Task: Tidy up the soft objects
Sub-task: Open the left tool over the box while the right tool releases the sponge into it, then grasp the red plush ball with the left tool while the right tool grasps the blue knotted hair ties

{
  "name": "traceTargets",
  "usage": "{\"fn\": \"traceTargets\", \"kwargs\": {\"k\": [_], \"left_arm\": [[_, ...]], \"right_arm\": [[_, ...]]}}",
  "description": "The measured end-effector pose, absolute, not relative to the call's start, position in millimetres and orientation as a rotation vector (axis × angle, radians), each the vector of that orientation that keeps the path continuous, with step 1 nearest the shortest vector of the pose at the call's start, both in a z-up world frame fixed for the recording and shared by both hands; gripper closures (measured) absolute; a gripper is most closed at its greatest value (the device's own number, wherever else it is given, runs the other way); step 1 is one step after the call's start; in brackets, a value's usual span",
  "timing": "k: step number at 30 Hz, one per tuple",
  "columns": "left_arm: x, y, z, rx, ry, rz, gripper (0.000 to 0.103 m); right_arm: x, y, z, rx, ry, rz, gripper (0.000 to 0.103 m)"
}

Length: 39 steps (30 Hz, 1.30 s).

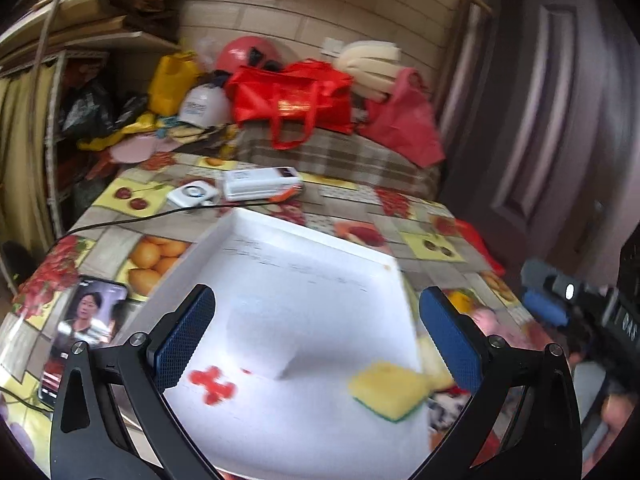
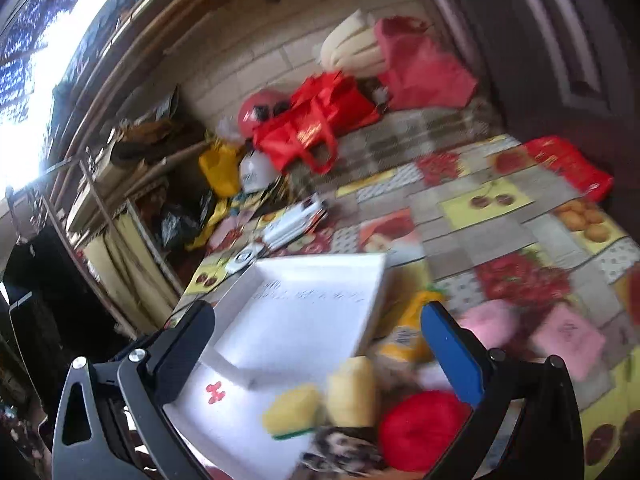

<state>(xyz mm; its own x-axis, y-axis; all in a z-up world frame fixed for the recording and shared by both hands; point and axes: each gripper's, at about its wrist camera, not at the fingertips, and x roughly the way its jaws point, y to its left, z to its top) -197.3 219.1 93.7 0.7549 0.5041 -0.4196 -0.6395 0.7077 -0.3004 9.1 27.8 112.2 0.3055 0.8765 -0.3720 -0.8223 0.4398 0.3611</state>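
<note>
Fruit-print tabletop (image 1: pixel 120 248) under me, white tray (image 1: pixel 304 240) ahead. I had both grippers' jaws wide apart, gripping nothing. Yellow sponge (image 1: pixel 386 394) sat in the tray's near right corner, just inside my left gripper (image 1: pixel 316 332); right gripper (image 2: pixel 320 344) hung nearer the red ball (image 2: pixel 420 424).

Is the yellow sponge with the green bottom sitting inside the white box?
Yes, the yellow sponge with the green bottom lies on the floor of the shallow white foam box, near its right edge.
</note>
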Motion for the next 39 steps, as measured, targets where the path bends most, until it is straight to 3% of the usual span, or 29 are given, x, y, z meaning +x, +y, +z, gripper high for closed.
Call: {"fn": "traceTargets", "kwargs": {"k": [8, 23, 29, 31, 39], "left_arm": [[-172.3, 172.3, 95.2, -0.359, 0.375, 0.482, 0.000], [-138.2, 102.7, 60.8, -0.149, 0.596, 0.222, 0.000], [-122.0, 93.0, 51.9, -0.102, 0.669, 0.214, 0.001], [-116.5, 89.9, 51.6, -0.091, 0.677, 0.210, 0.001], [-84.0, 67.4, 66.7, 0.001, 0.669, 0.135, 0.001]], "right_arm": [[43.5, -39.0, 109.4, 0.102, 0.509, 0.957, 0.000], [47.7, -46.1, 32.6, -0.320, 0.701, 1.033, 0.001], [36.7, -20.7, 11.8, -0.467, 0.727, 1.055, 0.035], [35.3, -18.2, 7.3, -0.499, 0.732, 1.049, 0.067], [45.6, -46.5, 5.5, -0.402, 0.769, 1.068, 0.070]]}}
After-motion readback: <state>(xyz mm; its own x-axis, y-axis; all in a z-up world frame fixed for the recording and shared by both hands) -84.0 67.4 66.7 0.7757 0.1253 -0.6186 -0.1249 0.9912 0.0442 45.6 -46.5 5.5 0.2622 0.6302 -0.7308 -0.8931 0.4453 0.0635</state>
